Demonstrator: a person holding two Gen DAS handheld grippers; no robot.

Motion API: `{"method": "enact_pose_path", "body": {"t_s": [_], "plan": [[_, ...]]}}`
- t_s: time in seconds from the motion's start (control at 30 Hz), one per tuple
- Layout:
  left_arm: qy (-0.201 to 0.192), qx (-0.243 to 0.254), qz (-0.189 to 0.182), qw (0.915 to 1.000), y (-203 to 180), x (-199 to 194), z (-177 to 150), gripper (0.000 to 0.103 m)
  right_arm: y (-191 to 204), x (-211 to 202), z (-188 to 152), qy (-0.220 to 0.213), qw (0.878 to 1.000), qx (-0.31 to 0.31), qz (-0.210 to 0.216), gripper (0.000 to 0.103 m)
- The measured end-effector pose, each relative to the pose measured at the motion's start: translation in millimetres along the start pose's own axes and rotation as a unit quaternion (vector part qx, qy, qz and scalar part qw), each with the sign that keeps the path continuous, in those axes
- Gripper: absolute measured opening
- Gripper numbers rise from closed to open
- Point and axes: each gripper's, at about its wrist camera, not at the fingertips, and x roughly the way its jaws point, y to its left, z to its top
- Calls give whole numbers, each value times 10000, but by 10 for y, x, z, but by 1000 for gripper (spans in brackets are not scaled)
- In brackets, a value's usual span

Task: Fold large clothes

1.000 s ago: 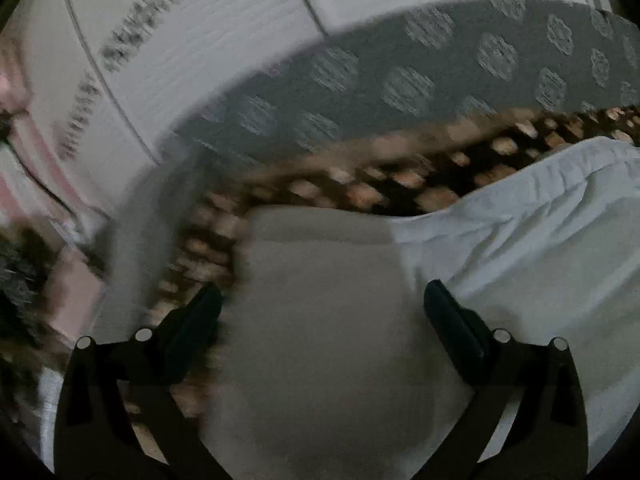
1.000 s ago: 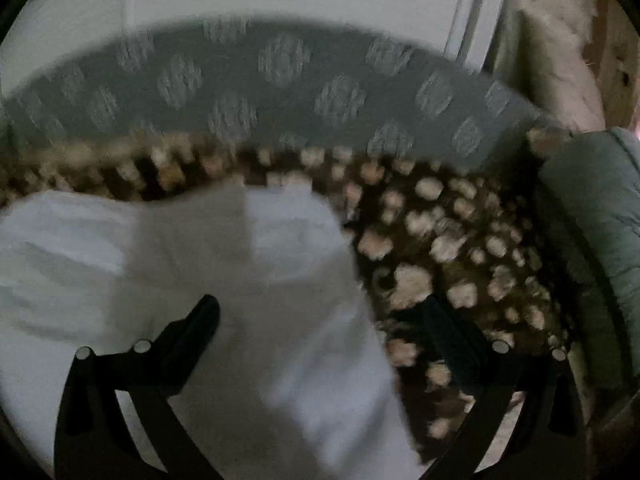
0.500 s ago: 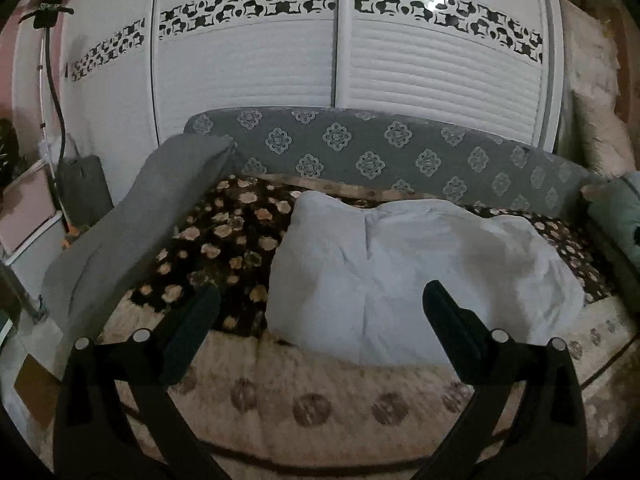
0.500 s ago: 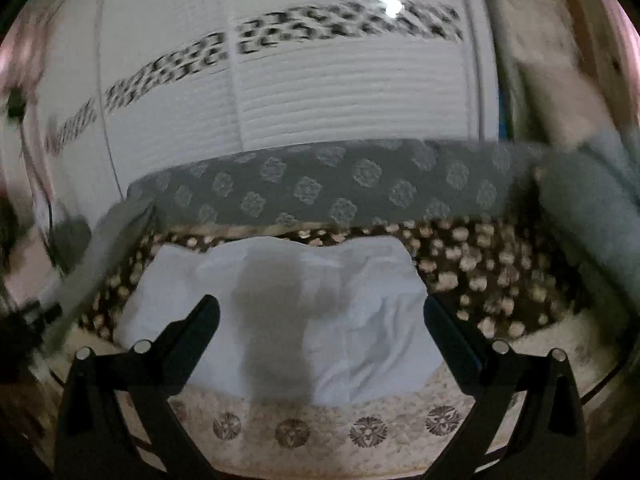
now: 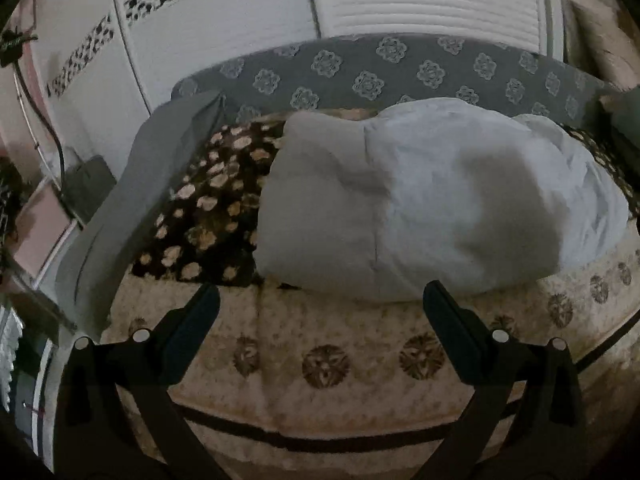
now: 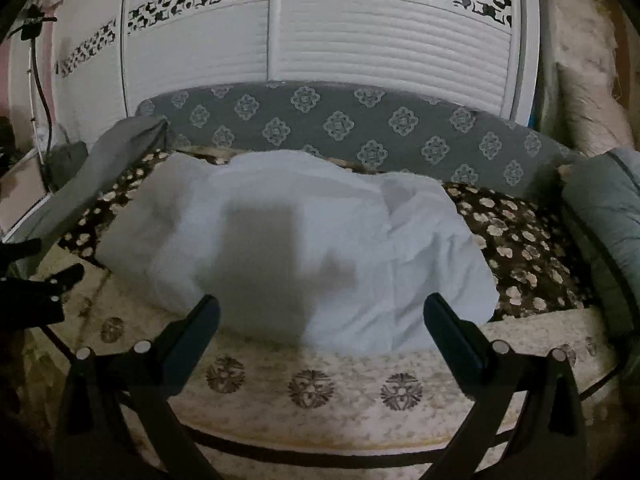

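A large white garment (image 5: 432, 200) lies folded in a bulky rectangle on the sofa seat, and it fills the middle of the right wrist view too (image 6: 304, 240). My left gripper (image 5: 320, 308) hovers open just in front of the garment's near edge, nothing between its fingers. My right gripper (image 6: 320, 316) is open as well, its fingertips level with the garment's near edge and holding nothing. A shadow falls across the cloth in both views. The left gripper's body (image 6: 44, 284) shows at the left border of the right wrist view.
The sofa has a grey patterned backrest (image 6: 328, 120), a brown flowered throw (image 6: 528, 240) and a beige medallion cover (image 6: 312, 388) along its front. Grey cushions (image 5: 152, 184) sit at the left end and one (image 6: 604, 216) at the right. White louvred wardrobe doors (image 6: 380, 32) stand behind.
Both grippers have pulled back from close over the garment to in front of the sofa edge. The left view has since moved nearer and lower again. The garment lies released on the seat.
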Motion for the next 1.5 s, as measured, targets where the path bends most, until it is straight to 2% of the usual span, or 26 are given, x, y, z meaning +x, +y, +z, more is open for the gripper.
{"method": "enact_pose_path", "body": {"t_s": [0.1,0.17,0.23,0.37,0.53,1.13,1.5], "plan": [[21,26,152,9999,17,91,15,100,-90,83,-2,218,9993,296,65,101],[68,-159,26,9998,78,96,35,100,-156,106,-16,336,9976,579,158,101],[-46,-382,-198,9991,162,0,39,100,-218,77,-18,404,9960,768,220,101],[-588,-424,-167,9972,180,-271,97,100,-216,-61,20,199,9973,695,118,101],[-807,-358,-220,9959,127,-427,115,100,-127,-210,62,2,9988,491,92,101],[-495,-497,-181,9974,205,-283,93,100,-102,-258,95,-59,9993,325,-150,101],[-582,-428,-142,9973,205,-312,104,100,-94,-228,85,32,9995,270,-134,101]]}}
